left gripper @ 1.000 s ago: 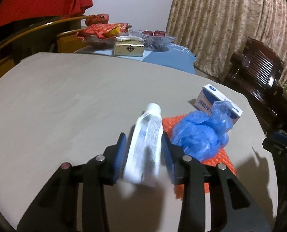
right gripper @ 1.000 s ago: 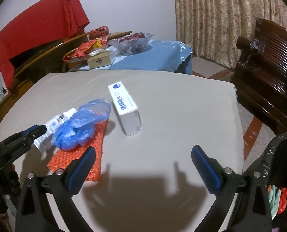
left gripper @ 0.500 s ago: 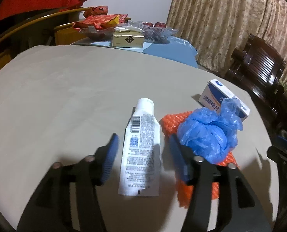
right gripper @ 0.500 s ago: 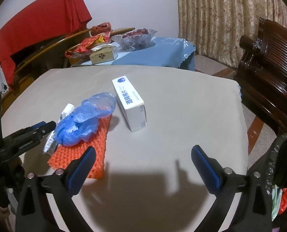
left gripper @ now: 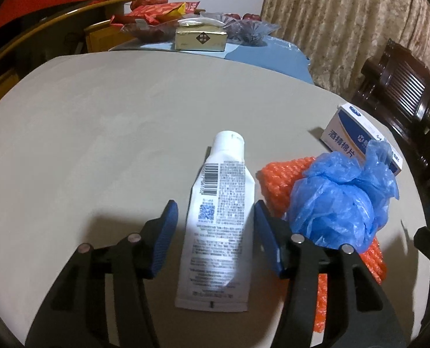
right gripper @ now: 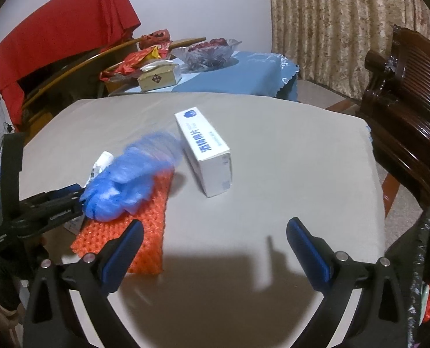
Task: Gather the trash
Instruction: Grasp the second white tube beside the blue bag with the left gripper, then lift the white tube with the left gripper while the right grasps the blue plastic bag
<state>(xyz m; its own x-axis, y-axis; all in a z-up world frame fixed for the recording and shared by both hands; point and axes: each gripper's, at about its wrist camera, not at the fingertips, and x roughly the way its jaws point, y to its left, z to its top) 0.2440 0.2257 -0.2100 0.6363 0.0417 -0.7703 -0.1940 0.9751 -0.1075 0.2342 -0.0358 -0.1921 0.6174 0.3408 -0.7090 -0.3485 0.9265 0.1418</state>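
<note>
A white squeeze tube (left gripper: 219, 217) with a barcode lies flat on the beige table (left gripper: 99, 133), cap pointing away. My left gripper (left gripper: 215, 237) is open with its jaws on either side of the tube, not touching it. Right of it, a crumpled blue plastic bag (left gripper: 342, 197) rests on an orange bubble-wrap sheet (left gripper: 276, 185), with a white and blue box (left gripper: 360, 139) behind. My right gripper (right gripper: 215, 255) is open and empty over the table's near edge, with the box (right gripper: 206, 150), the blue bag (right gripper: 128, 182) and the orange sheet (right gripper: 139, 226) ahead of it.
A black trash bag (right gripper: 424, 261) with litter inside hangs at the table's right edge. A dark wooden chair (right gripper: 403, 92) stands to the right. Behind is a blue-covered side table (right gripper: 244, 75) with a yellow box (left gripper: 200, 39), snack packets and a glass bowl.
My left gripper opened and let go of the tube, which now lies flat on the table. The right gripper stayed open and moved slightly toward the box.
</note>
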